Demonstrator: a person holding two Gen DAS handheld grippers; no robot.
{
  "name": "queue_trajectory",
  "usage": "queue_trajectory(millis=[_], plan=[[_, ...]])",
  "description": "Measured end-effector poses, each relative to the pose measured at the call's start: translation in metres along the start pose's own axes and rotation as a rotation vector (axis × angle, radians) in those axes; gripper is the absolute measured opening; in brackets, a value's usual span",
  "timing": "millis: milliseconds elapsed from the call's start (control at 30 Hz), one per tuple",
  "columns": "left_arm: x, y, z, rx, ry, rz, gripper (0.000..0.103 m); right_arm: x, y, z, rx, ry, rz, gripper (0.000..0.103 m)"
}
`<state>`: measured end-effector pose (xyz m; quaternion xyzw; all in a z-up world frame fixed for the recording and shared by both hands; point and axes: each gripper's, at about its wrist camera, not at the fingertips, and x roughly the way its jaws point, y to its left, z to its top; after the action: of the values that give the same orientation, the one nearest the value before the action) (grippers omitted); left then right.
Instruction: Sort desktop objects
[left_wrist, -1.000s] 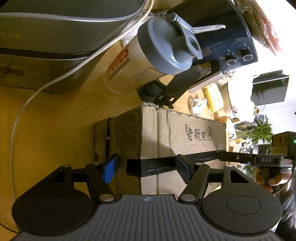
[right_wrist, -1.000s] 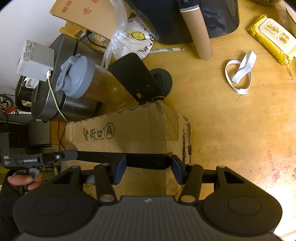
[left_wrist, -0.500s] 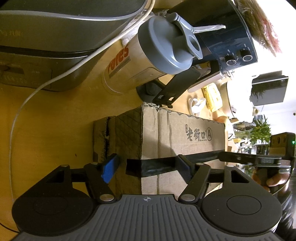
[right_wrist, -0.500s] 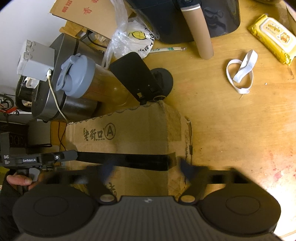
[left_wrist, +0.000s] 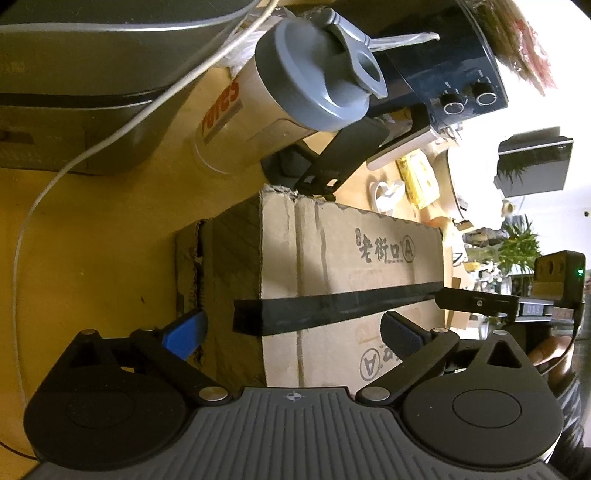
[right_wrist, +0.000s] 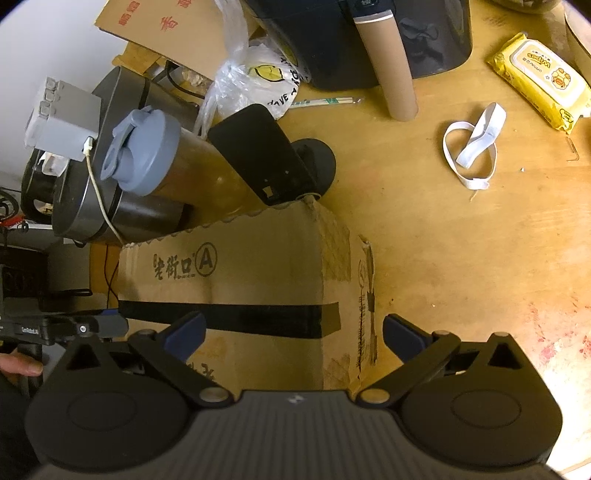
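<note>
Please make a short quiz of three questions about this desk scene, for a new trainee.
1. True or false: the right gripper is shut on the cardboard box.
2. Which thing lies nearest to the yellow pack of wipes? A) white elastic band B) bottle with grey lid C) cardboard tube
3. Fill in: the strip across the top of the box is black ____.

Key
1. False: its fingers stand open, one over the box top and one past the box's end.
2. A
3. tape
</note>
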<state>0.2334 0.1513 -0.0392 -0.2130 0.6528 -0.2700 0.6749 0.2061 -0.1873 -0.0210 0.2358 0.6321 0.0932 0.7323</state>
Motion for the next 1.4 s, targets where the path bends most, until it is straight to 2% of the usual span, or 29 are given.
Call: queue_trajectory(millis=[467, 800, 1100, 1400], plan=[[-0.008, -0.016, -0.022, 0.018, -0.024, 0.014, 0.103, -0.013, 0.003, -0.018, -0.032, -0.041, -0.021, 0.103], [-0.019, -0.031, -0.049, 0.014, -0.109, 0.057, 0.103, -0.027, 0.008, -0.043, -0.066, -0.130, -0.050, 0.103], [-0.024, -0.046, -0.080, 0.063, -0.214, 0.134, 0.103, -0.034, 0.010, -0.076, -0.093, -0.215, -0.052, 0.103], [-0.031, -0.069, -0.123, 0.171, -0.378, 0.306, 0.103, -0.039, 0.021, -0.119, -0.185, -0.295, -0.149, 0.103]])
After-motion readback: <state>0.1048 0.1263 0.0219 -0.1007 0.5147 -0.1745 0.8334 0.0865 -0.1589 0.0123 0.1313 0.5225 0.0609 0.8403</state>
